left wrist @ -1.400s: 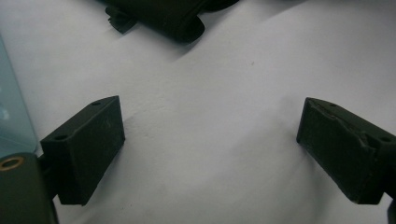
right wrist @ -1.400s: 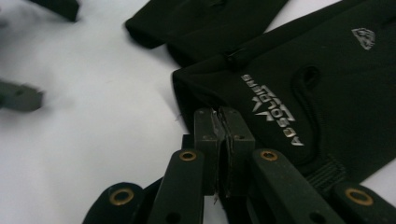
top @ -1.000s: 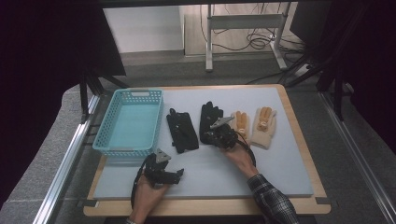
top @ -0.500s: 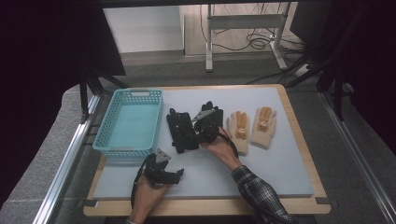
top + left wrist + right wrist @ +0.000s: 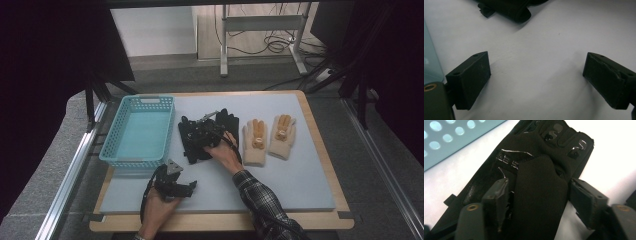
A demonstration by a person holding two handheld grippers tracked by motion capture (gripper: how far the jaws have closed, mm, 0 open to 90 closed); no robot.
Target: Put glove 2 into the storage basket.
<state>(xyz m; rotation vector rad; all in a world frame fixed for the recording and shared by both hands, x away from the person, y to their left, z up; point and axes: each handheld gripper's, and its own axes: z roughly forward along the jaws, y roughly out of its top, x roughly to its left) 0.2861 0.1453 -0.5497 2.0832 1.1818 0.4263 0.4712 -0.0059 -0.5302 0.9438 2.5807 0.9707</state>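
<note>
On the pale blue mat of the counter (image 5: 300, 185), the right tool (image 5: 202, 134) hung over a black glove (image 5: 192, 145) that lay just right of the turquoise basket (image 5: 137, 131). From the right gripper view, a raised fold of that glove (image 5: 539, 185) stood between the jaws; the left pad (image 5: 499, 192) looked to touch the fabric, while the right pad (image 5: 584, 197) stood a little off it. Those jaws had just been opening, so the fold sat loosely between them rather than clamped. A second black glove (image 5: 229, 121) lay partly under the right hand (image 5: 225, 155), just beside the first. Farther right, two cream gloves (image 5: 270, 137) with orange markings rested side by side, fingers pointing away from the person.

Near the front edge of the mat, the left hand (image 5: 157, 207) held the left tool (image 5: 186, 187) low, well apart from the gloves. Seen from the left gripper view, its jaws stood wide with only bare mat between them, the cuff end of a black glove (image 5: 509, 10) lying ahead and the basket wall (image 5: 430, 62) at the left edge.
</note>
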